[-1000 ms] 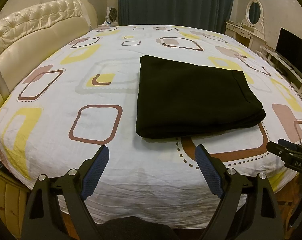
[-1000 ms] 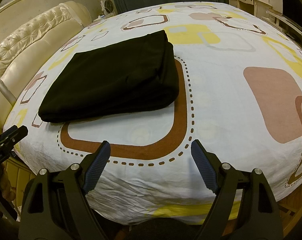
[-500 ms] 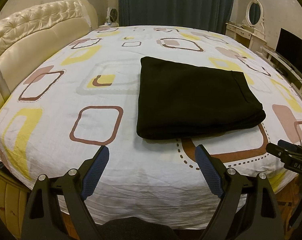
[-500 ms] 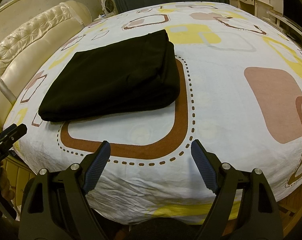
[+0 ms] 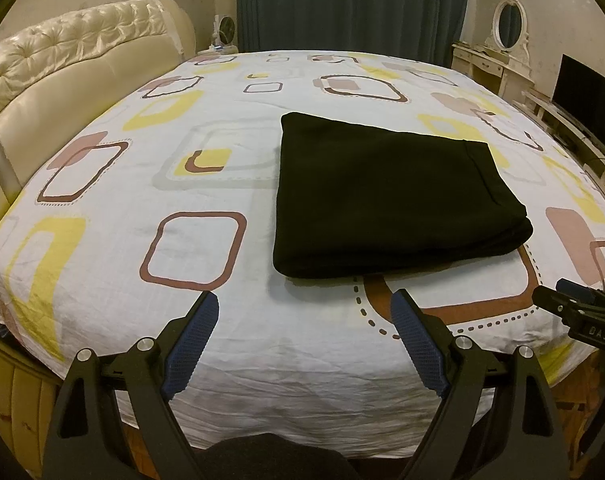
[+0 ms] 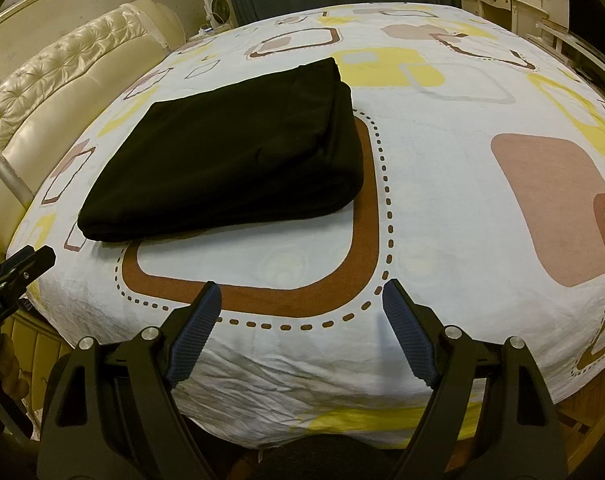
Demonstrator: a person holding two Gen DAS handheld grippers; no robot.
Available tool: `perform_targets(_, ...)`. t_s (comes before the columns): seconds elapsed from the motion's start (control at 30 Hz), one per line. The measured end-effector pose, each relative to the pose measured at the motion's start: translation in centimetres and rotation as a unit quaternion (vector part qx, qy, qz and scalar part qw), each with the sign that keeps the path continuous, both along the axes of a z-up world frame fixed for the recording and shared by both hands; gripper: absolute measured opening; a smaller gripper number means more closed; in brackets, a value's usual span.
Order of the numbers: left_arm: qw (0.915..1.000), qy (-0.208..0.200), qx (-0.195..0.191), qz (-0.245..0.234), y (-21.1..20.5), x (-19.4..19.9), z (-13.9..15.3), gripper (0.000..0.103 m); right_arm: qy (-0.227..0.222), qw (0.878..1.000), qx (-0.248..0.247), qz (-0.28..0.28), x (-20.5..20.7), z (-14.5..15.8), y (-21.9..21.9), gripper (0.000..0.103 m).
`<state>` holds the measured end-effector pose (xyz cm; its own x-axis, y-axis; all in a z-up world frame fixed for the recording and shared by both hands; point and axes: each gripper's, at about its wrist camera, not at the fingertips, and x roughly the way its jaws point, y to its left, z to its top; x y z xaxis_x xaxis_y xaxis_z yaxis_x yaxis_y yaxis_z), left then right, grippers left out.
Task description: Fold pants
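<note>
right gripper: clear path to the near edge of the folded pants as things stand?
Probably yes. The right gripper is open and holds nothing, and only bare bedsheet lies between it and the black pants. The left gripper sits off to the side, out of that path.

My left gripper [image 5: 304, 308]: jaws wide apart, empty, just off the bed [image 5: 102, 240] edge. My right gripper [image 6: 302, 300]: likewise, apparently level.

Black pants [image 6: 226, 152] lie folded in a neat stack on the bed [image 6: 442, 208] (patterned sheet). Right gripper [image 6: 300, 300] hovers near the bed edge, jaws spread, empty; left gripper [image 6: 20, 272] tip at left.
</note>
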<state>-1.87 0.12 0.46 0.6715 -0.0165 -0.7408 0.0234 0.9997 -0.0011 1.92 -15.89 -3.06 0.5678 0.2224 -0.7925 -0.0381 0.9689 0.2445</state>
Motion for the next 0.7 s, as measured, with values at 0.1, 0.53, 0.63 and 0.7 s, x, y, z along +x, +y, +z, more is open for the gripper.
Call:
perform_targets(0.1,0.9999,-0.005,0.015,0.000,-0.2,-0.1,0.1,0.087,0.000,1.000,0.000,0.001,0.0,0.0,0.0,0.083)
perform_targets(0.53,0.9970,-0.042,-0.064,-0.002,3.7,3.1,3.8,0.087,-0.003,0.999,0.040,0.004,0.8,1.0,-0.9,0.083)
perform_targets(0.63,0.9979,-0.042,-0.019,0.046,7.5,8.8,3.6,0.087,-0.032,0.998,0.052,-0.002,3.1,3.0,-2.3,0.089)
perform_targets(0.7,0.9962,-0.039,0.004,0.078,10.4,13.6,2.9,0.087,-0.054,0.997,0.047,-0.015,6.6,4.1,-3.9,0.090)
